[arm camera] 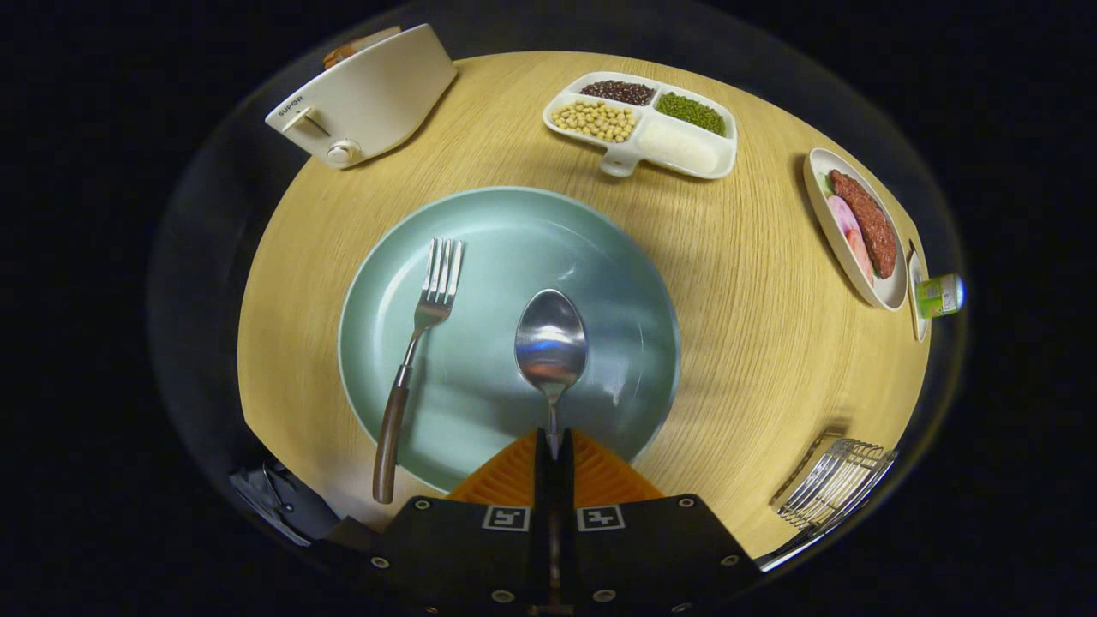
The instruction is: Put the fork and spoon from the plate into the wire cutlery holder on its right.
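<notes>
The gripper (554, 450) sits at the bottom centre of the frame with its orange fingers (506, 476) drawn almost together on the thin handle of the spoon (551, 343), which runs straight into the narrow gap between them. The spoon's bowl lies just ahead of the fingers, over the middle of the green plate (514, 231); whether it is touching the plate or already lifted cannot be told from this angle. The fork (416, 360) lies left of the spoon, tines toward the upper part of the plate, its dark wooden handle hanging over the plate's lower-left rim onto the worktop (746, 343).

The wire cutlery holder (836, 484) stands at the lower right of the frame, well apart from the plate.

The step in hand looks to be the spoon's pickup (the fork is untouched, so the task seems to be at an early stage). The next move would call for raising the spoon clear of the rim, carrying it right, and tipping it so that it drops between the holder's wires rather than catching on them.
</notes>
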The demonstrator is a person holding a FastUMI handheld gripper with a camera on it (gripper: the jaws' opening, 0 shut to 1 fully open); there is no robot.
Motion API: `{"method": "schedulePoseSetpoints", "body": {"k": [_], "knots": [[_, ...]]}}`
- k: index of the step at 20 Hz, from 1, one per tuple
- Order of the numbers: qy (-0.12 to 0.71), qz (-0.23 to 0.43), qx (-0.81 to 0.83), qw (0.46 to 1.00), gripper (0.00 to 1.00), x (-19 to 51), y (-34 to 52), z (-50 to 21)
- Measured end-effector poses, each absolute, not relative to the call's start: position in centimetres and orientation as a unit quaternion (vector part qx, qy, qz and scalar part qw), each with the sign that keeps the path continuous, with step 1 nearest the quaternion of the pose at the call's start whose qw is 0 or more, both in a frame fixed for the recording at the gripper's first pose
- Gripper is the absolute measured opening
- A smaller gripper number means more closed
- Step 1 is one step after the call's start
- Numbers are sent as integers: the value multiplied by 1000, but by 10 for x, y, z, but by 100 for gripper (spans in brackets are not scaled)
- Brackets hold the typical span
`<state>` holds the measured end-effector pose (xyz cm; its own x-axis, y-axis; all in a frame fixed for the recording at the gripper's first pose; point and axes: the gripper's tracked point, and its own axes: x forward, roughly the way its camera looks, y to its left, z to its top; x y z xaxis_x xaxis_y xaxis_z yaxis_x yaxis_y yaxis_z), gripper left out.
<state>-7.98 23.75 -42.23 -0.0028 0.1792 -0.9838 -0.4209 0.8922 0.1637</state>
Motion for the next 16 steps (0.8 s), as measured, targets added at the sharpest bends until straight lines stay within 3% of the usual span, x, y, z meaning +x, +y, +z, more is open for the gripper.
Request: {"method": "schedulePoseSetpoints", "body": {"k": [16], "knots": [[631,203,46,747,6,-79,230,-372]]}}
